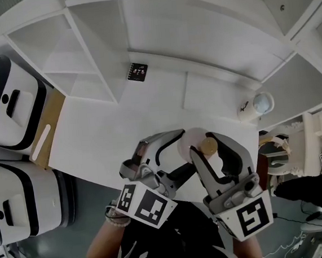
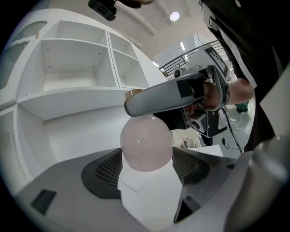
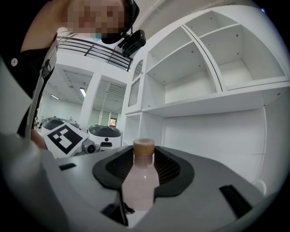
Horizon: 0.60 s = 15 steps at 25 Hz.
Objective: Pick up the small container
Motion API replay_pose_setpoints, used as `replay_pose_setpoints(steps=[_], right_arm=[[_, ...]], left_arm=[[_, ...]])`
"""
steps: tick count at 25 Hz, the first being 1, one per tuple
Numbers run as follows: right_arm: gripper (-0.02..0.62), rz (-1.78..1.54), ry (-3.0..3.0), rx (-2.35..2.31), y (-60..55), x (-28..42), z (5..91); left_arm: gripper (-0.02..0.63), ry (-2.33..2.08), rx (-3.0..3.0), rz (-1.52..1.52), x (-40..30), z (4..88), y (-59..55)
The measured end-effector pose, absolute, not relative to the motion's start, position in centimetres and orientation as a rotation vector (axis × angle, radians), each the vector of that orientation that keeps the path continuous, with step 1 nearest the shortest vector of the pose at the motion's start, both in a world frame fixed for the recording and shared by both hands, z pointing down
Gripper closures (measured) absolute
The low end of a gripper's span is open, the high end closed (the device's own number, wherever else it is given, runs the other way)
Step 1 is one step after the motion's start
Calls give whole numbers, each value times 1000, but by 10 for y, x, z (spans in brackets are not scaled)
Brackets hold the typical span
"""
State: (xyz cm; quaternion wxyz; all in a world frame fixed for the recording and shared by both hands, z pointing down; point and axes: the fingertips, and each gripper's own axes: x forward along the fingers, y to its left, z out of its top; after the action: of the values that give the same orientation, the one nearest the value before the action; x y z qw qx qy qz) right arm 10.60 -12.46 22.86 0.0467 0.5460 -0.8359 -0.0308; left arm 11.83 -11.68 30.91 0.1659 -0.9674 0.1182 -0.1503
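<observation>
White tabletop (image 1: 104, 131) and open shelving (image 1: 80, 54) sit beneath a small pink bottle (image 1: 189, 144), clamped in the right gripper (image 3: 141, 174) while the left gripper (image 2: 147, 158) grips its base.

Small pale pink container (image 3: 139, 183), tan cap, clamped in the right gripper (image 3: 141, 158)

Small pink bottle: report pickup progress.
Done: the right gripper is shut on the small translucent pink bottle with a tan cap. In hand: the left gripper brackets its rounded base; whether it grips is unclear. Left: lifting it clear of the white table, unconfirmed.
</observation>
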Motion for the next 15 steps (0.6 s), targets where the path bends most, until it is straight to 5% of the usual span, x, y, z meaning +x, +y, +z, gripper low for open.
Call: replay_pose_setpoints(steps=[15], right_arm=[[448,-147,-2582,1651,-113,90,205]], left_arm=[[259,350,-2741,-386,106,287,-106]])
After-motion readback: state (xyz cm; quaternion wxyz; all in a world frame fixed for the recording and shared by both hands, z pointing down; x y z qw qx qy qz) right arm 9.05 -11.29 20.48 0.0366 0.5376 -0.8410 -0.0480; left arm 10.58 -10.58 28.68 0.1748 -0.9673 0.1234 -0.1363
